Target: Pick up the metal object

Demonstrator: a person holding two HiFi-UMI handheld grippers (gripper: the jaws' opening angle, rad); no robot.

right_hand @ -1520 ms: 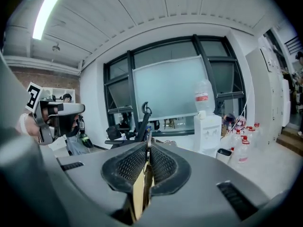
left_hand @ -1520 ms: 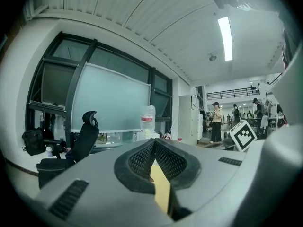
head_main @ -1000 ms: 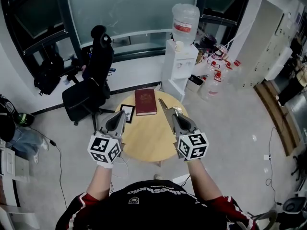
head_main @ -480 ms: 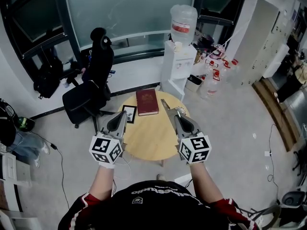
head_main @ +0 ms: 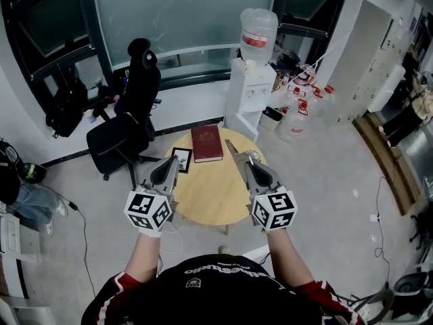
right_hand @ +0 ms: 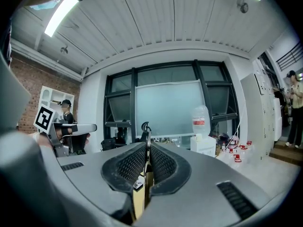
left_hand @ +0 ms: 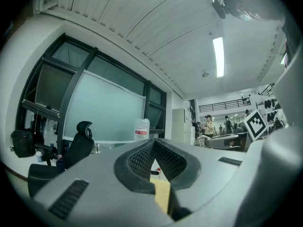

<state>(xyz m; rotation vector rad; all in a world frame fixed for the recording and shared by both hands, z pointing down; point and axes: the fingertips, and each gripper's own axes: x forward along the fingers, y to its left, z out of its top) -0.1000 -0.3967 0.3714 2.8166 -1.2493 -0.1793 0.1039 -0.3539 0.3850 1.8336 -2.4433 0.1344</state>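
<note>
- Your right tongs [head_main: 246, 162] are clamped on the thin metal strip [head_main: 232, 147], which is held up over the table's [head_main: 206, 198] right side.
- Your left tongs [head_main: 171, 162] are closed and empty, at the table's left edge.
- The pickup looks done; nothing obvious is left.

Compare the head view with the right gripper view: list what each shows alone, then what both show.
Head view only: the round wooden table, red book, small black frame. Right gripper view only: ceiling light, brick wall. Both: water dispenser, office chair, and the thin metal object clamped in the right gripper.
</note>
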